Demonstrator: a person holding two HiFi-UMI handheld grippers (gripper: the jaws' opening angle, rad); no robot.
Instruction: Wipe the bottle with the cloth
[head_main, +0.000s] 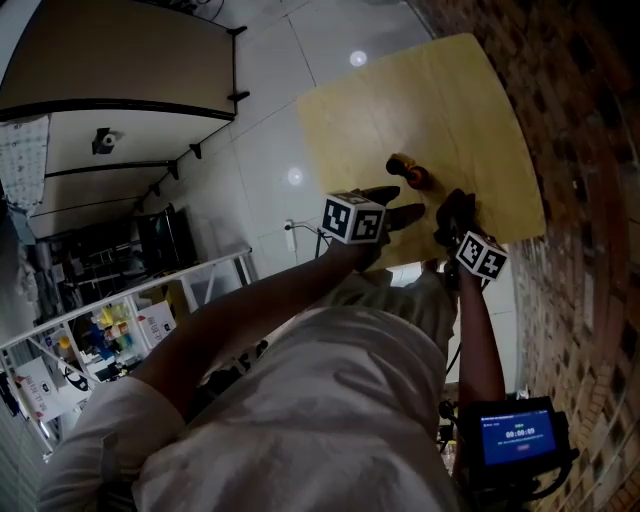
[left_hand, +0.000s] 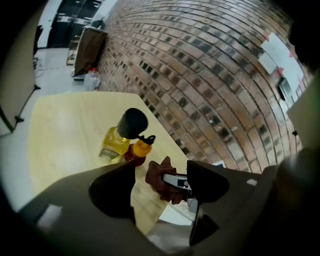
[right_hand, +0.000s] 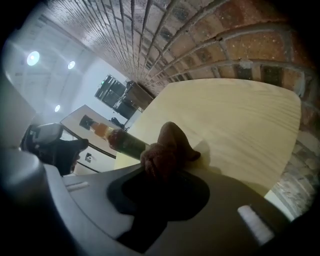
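Left gripper (head_main: 397, 203): jaws being held wide apart over the near edge of the table (left_hand: 60, 130), nothing being gripped.
Bottle (left_hand: 120, 137): being left on the table just beyond both grippers. Its long axis is being shown slanted, black cap up-right of yellow body; upright or lying cannot be told.
Cloth (right_hand: 170, 145): brown, bunched, being pinched by the closed right gripper (right_hand: 162, 175), just beside the bottle.

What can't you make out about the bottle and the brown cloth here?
- Label on the yellow-liquid, black-capped bottle: left gripper view, too small and blurred.
- Brown cloth: head view, hidden behind the right gripper.
- Blue screen's text: head view, too small.
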